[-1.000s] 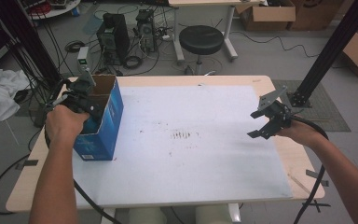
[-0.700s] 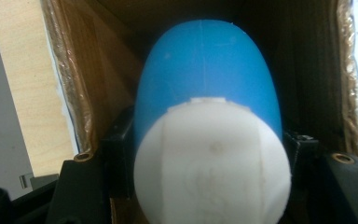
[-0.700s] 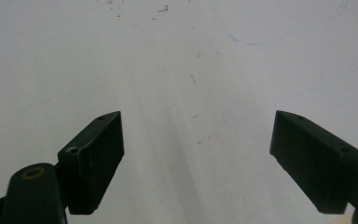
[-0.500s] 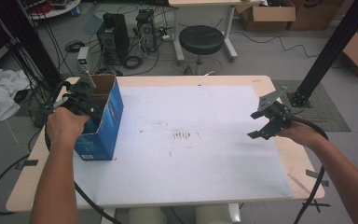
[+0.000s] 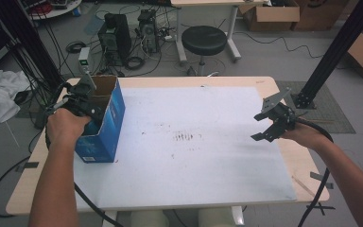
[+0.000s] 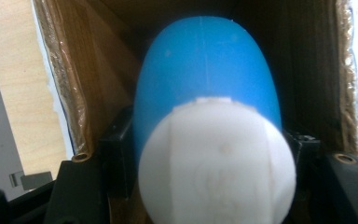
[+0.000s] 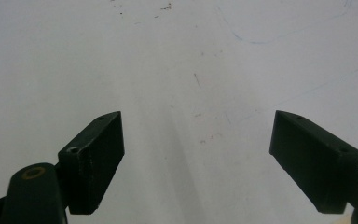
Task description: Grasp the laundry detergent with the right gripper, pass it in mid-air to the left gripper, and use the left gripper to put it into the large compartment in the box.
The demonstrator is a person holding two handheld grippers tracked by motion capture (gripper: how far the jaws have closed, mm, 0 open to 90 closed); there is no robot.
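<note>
A blue cardboard box (image 5: 103, 124) stands open at the table's left. My left gripper (image 5: 86, 106) reaches down into its top. In the left gripper view both jaws press the sides of a blue bottle with a white cap (image 6: 209, 121), which points into the brown inside of the box (image 6: 98, 70). My right gripper (image 5: 267, 126) hovers over the right part of the white sheet (image 5: 194, 142). Its jaws stand wide apart with bare white surface (image 7: 196, 116) between them.
The white sheet covers most of the wooden table (image 5: 293, 165). It carries faint pen marks (image 5: 186, 137) near the middle. Behind the table are a black stool (image 5: 204, 40), computer towers (image 5: 116, 30) and cables. A black frame post (image 5: 333, 52) rises at the right.
</note>
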